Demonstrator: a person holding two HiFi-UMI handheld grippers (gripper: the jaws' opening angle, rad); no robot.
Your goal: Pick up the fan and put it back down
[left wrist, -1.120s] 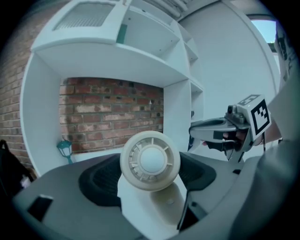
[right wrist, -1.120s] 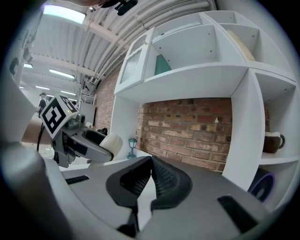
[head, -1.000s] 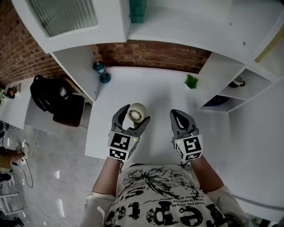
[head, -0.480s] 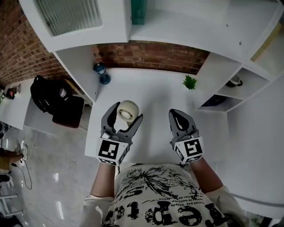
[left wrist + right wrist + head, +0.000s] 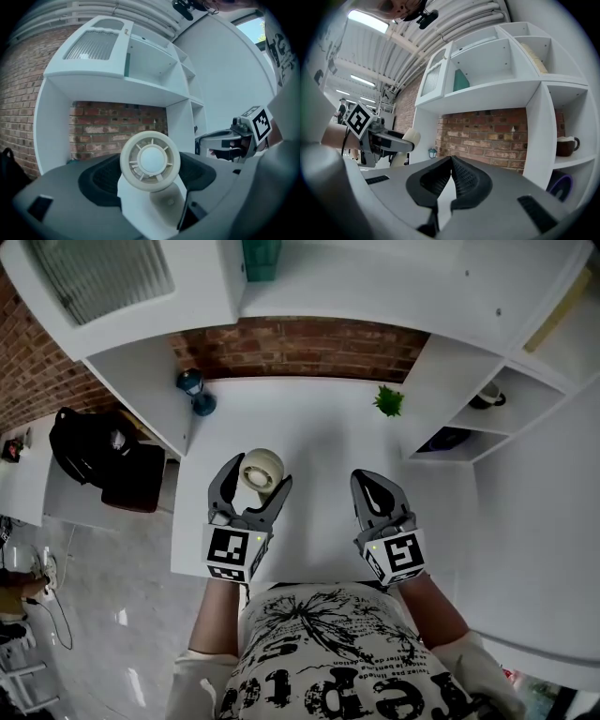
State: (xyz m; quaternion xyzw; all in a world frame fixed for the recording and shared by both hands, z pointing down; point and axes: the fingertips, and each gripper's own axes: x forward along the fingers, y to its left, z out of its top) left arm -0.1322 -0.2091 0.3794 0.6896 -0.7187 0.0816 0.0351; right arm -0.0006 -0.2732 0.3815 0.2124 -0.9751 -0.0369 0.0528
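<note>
Seen from above, the left hand-held gripper (image 5: pixel 254 475) clasps the small white fan (image 5: pixel 262 469) at the left of the white surface (image 5: pixel 323 427); its own view shows jaws pressing the fan's stand, and the right hand-held gripper (image 5: pixel 375 484), in its view, is closed and empty.

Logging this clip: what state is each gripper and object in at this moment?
Left gripper: shut on the fan.
Fan: upright between the left jaws; lift off the desk cannot be told.
Right gripper: shut, empty.
Potted plant: upright on the desk.
Lantern: upright on the desk.
Mug: upright on a shelf.
</note>
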